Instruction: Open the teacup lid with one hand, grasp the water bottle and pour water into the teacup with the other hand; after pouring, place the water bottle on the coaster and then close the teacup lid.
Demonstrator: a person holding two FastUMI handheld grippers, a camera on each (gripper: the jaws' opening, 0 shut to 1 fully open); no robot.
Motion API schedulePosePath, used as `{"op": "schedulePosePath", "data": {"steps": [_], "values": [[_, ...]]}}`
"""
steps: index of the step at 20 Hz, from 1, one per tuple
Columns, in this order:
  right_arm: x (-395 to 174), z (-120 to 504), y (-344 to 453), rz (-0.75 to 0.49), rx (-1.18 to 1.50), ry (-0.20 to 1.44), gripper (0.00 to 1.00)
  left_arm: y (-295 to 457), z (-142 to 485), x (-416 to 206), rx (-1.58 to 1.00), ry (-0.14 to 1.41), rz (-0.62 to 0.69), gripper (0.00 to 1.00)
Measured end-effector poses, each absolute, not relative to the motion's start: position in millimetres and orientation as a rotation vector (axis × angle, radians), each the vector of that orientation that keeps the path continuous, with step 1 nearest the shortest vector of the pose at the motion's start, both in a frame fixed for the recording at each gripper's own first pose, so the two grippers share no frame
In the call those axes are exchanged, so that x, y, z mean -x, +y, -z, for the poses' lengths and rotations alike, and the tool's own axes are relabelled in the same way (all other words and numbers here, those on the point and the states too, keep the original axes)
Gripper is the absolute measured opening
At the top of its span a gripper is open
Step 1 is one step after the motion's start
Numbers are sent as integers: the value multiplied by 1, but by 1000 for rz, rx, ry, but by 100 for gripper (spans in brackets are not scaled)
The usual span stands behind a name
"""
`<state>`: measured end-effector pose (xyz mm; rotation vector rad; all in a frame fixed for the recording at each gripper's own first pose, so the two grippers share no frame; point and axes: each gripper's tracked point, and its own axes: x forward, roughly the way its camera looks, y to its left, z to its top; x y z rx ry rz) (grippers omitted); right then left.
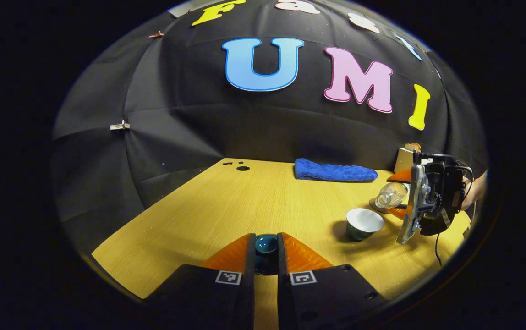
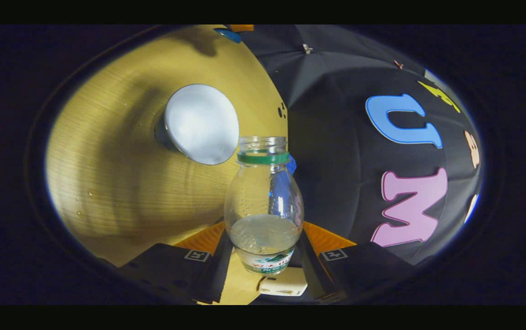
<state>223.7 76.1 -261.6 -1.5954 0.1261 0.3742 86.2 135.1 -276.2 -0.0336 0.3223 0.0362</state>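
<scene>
Black cloth walls close round a pale wooden table (image 1: 254, 201), and on it the work is mid-pour; the right gripper (image 2: 263, 250) has both fingers pressed on the lower body of the water bottle (image 2: 263, 206), which is tipped toward the open teacup (image 2: 201, 123), its uncapped mouth close to the cup's rim; the bottle is clear thin plastic, roughly a third full by the look of it, so I judge it light but squashy, apt to buckle and spurt under a hard squeeze, and best held low on the body as it is now; the left gripper (image 1: 266, 250) pinches the dark teacup lid (image 1: 266, 245) between its fingers, just above the table and well to the left of the teacup (image 1: 364, 223); lid and cup look ceramic, hence stiff, smooth and breakable, the lid best held by its knob; outward, the right gripper (image 1: 398, 195) with the bottle (image 1: 390, 195) stands just behind the cup, over what may be the coaster (image 1: 377, 206), though I cannot be sure; a blue towel (image 1: 334, 171) lies by the back wall, a small box (image 1: 405, 159) in the corner; neither blocks the pour, but a few drops (image 2: 84, 201) on the wood warn of a slippery spot.
</scene>
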Motion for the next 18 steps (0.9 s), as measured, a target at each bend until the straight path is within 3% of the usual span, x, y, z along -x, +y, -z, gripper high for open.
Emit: {"op": "schedulePosePath", "data": {"steps": [1, 2, 9, 10, 12, 13, 18], "values": [[-225, 262, 76, -380, 1607, 125, 72, 135, 276, -87, 37, 322, -39, 27], [-226, 263, 76, -385, 1621, 124, 72, 135, 278, -86, 42, 323, -42, 24], [-226, 262, 79, -407, 1711, 81, 72, 135, 285, -83, 78, 334, -65, 24], [-227, 262, 81, -411, 1717, 75, 72, 136, 286, -80, 79, 334, -68, 27], [-227, 264, 87, -435, 1746, 71, 72, 137, 288, -80, 79, 337, -71, 24], [-228, 264, 91, -446, 1764, 63, 72, 138, 287, -79, 80, 337, -72, 27], [-227, 263, 94, -464, 1804, 40, 72, 139, 291, -74, 86, 344, -85, 24]]}}
